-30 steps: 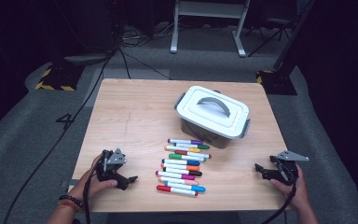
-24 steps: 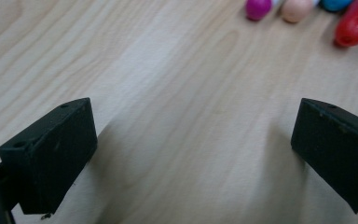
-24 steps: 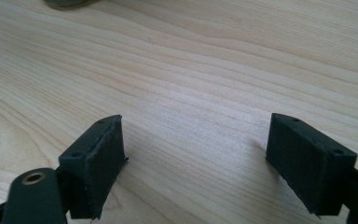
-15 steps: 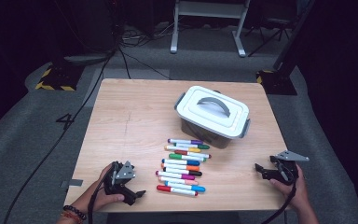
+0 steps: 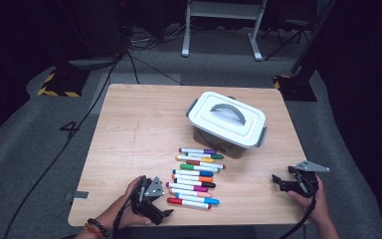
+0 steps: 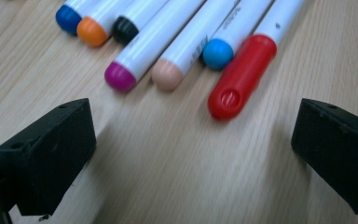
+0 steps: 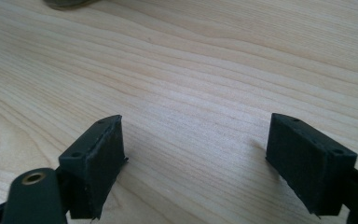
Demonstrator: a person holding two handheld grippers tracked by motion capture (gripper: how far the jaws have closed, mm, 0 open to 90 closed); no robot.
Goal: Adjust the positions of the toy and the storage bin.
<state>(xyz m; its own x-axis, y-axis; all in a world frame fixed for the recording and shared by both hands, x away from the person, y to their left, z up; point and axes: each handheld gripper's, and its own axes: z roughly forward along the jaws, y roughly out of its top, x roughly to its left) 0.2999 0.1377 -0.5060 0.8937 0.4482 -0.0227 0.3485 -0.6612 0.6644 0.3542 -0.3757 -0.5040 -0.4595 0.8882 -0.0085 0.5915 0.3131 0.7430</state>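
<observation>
My left gripper point(image 6: 193, 154) spreads its blocky, matte black jaws wide with nothing between them, just short of the red-capped marker point(image 6: 240, 77), a smooth white barrel with a glossy cap. It is the nearest of the row of markers point(image 5: 193, 178) on the pale-grained table point(image 5: 129, 134); its long axis runs left-right, its far end cut off. My right gripper point(image 7: 193, 161) also gapes empty.

The high view looks forward and down over the whole counter point(image 5: 129, 124). The left claw point(image 6: 191, 154) camera sits close above the markers point(image 6: 242, 74), also seen from above; the right claw point(image 7: 196, 154) camera skims bare wood.
</observation>
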